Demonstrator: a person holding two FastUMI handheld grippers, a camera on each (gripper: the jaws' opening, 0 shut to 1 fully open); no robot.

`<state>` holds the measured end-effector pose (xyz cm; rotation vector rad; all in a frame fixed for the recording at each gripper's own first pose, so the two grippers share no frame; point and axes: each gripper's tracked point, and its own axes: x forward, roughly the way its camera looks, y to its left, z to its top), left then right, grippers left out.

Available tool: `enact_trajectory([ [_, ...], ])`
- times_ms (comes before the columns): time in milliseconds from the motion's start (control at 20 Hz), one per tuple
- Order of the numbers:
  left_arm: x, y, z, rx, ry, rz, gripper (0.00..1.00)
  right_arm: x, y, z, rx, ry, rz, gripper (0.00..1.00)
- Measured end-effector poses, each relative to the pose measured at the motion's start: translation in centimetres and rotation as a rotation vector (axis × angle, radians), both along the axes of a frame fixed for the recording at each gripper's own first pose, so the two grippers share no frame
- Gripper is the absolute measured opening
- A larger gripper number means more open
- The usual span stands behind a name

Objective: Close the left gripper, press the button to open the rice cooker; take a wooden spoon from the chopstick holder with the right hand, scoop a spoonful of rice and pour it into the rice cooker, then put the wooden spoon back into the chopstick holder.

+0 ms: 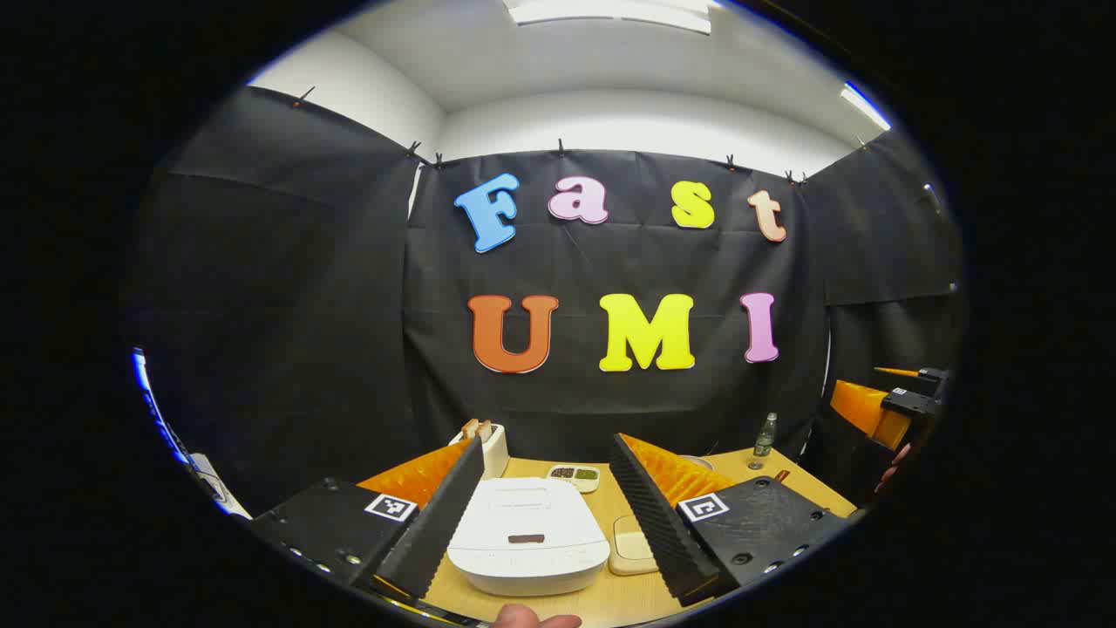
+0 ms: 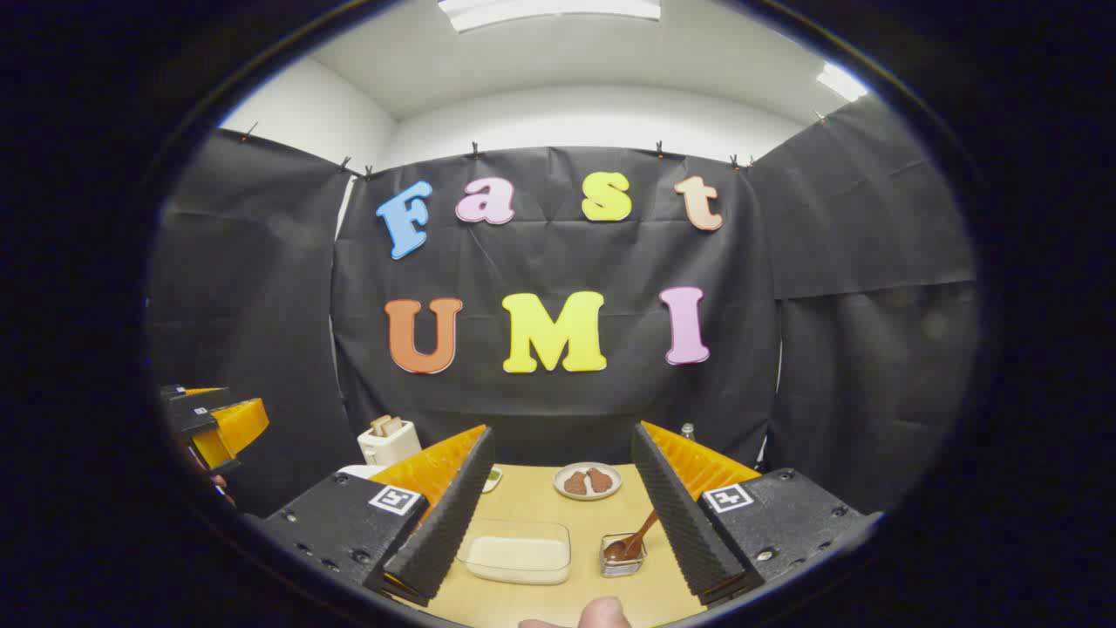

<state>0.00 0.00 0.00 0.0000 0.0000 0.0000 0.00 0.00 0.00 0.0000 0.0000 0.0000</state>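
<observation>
We open with the left gripper [image 1: 545, 515] hovering above the table [image 1: 532, 602], its jaws spread wide and nothing between them. Right in the gap, low in the left gripper view, sits the white rice cooker [image 1: 527, 545], lid down, the dark button [image 1: 526, 539] on its front lip facing us. Behind it, at centre, we see a small divided dish [image 1: 575, 475] and, to its left, a white toaster [image 1: 490, 447] with bread poking out. A pale board [image 1: 632, 545] lies just right of the cooker, and a bottle [image 1: 765, 436] stands far back on the right. At the right edge of that frame the other gripper [image 1: 898, 406] hangs in the air. Over to the right gripper view: the right gripper [image 2: 558, 523] is also wide open and empty. Between its fingers, at lower centre, we see a clear tray of rice [image 2: 516, 558], and just right of it a small square holder [image 2: 622, 558] with the wooden spoon [image 2: 635, 539] leaning out toward the upper right. A plate [image 2: 588, 481] with brown pieces sits farther back.
</observation>
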Motion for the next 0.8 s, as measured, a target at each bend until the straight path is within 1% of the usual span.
enact_trajectory([
  [250,0.1,0.2,-0.4,-0.016,0.009,-0.005,0.94,0.1,0.0,0.1,-0.012,-0.006,-0.014,1.00],
  [800,0.6,0.6,-0.9,-0.029,0.026,-0.008,0.94,0.6,0.8,-0.5,-0.004,0.023,-0.012,1.00],
])
